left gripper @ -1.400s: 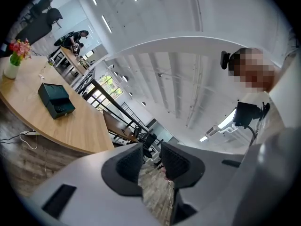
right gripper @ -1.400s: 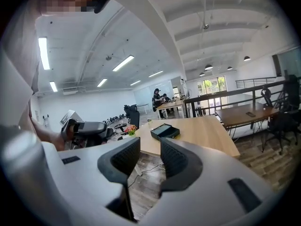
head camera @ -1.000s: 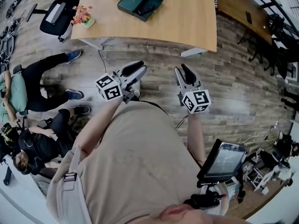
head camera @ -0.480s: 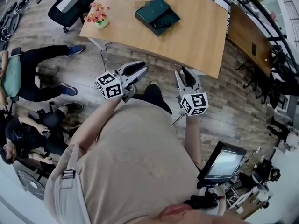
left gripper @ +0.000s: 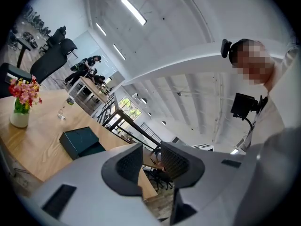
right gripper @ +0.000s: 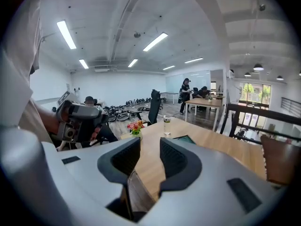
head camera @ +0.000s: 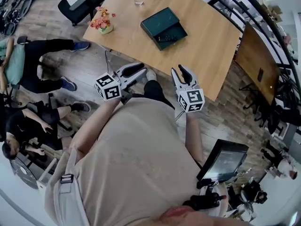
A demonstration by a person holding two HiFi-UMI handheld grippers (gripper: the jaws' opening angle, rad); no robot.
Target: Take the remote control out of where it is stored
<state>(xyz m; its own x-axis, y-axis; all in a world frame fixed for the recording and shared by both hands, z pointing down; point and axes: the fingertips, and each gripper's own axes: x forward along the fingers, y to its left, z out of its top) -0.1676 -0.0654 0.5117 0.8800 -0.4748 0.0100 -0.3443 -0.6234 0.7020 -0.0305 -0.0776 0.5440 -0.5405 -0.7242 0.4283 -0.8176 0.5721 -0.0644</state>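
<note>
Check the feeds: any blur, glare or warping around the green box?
Head view: sharp, fisheye bends the table edges; the green box reads clearly. Left gripper view: box sharp, rim vignetted black. Right gripper view: bright ceiling strips, box mostly hidden behind the right gripper.

A beige short-sleeved shirt [head camera: 136, 164] fills the lower middle of the head view, with a grey strap [head camera: 60, 194] and a dark buckle [head camera: 66, 178] at lower left. The left claw [head camera: 142, 70] and the right claw [head camera: 180, 72] are pale grey with black ribbed pads [right gripper: 123, 160]. Each bears a white cube [head camera: 108, 87] with black square markers.
</note>
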